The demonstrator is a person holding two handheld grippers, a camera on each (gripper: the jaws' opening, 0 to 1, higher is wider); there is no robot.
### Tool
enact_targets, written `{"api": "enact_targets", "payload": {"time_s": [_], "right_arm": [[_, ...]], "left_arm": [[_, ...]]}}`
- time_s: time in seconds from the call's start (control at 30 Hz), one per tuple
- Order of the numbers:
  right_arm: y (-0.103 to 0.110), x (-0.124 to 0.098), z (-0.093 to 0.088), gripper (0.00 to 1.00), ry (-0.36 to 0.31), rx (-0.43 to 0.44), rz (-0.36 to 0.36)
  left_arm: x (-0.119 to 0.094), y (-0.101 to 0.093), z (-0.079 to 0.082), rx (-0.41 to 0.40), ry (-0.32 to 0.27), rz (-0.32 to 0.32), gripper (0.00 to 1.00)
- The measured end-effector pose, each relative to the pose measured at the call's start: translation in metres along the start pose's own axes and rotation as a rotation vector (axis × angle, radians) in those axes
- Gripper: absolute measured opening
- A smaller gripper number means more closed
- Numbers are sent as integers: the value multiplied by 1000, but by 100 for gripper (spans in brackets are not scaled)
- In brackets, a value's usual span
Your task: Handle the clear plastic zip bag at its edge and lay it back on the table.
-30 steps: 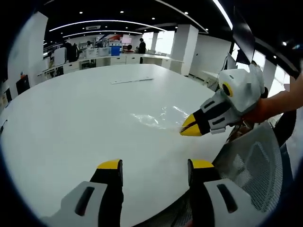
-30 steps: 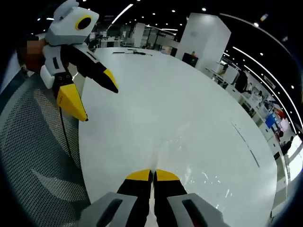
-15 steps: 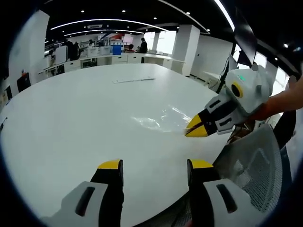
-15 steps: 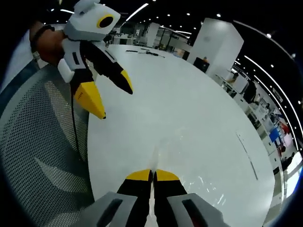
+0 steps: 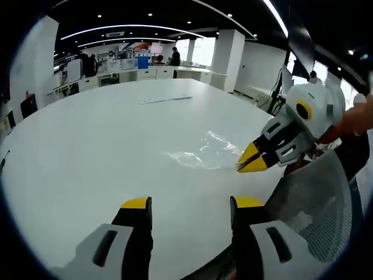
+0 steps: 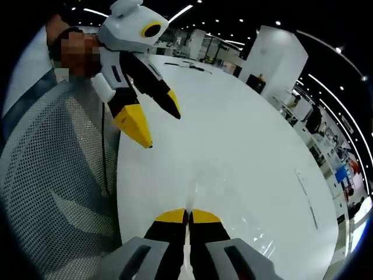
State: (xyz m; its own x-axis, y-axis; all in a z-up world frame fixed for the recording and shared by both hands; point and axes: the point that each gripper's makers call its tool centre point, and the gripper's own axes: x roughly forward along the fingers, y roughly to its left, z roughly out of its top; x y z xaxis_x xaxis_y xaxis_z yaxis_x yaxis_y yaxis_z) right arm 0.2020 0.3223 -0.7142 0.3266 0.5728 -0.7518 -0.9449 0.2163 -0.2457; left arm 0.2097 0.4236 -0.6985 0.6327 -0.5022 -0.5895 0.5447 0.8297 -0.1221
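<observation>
The right gripper (image 5: 252, 165), fingers clenched on the zip bag (image 5: 201, 153) edge, must lower it to the bench (image 5: 87, 134); the left gripper (image 5: 191, 204) stands released.

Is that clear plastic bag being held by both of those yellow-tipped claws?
No, only the right gripper pinches the clear bag's edge; the left gripper is open above the white table.

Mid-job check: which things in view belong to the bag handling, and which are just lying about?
Belongs to the job:
- clear zip bag, edge pinched
- right gripper, jaws shut on the bag's edge
- left gripper, jaws open, holding nothing
- white table

Lying about:
- mesh chair back
- long thin strip across the table
</observation>
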Motion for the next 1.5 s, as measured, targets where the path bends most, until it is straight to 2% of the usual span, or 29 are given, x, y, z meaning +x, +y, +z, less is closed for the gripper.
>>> {"api": "enact_targets", "payload": {"time_s": [0.03,0.13,0.47,0.67,0.8,0.97,1.03,1.2,1.27,1.5], "right_arm": [[0,0,0,0,0,3,2],[1,1,0,0,0,11,8],[5,-4,1,0,-3,8,41],[10,-8,4,0,-9,4,79],[13,-9,3,0,-7,5,99],[14,-10,6,0,-10,17,108],[15,-10,5,0,-6,14,118],[18,-12,8,0,-6,1,135],[18,-12,8,0,-6,-2,141],[20,-15,10,0,-6,-15,151]], "left_arm": [[2,5,-1,16,4,18,54],[8,12,0,0,-2,18,53],[27,33,8,134,6,47,49],[38,30,14,326,23,16,44],[50,33,14,368,27,0,39],[53,29,21,421,4,-20,33],[57,29,16,498,24,-29,30],[62,28,14,551,31,-51,27],[62,23,15,601,29,-67,26],[66,16,18,648,19,-101,22]]}}
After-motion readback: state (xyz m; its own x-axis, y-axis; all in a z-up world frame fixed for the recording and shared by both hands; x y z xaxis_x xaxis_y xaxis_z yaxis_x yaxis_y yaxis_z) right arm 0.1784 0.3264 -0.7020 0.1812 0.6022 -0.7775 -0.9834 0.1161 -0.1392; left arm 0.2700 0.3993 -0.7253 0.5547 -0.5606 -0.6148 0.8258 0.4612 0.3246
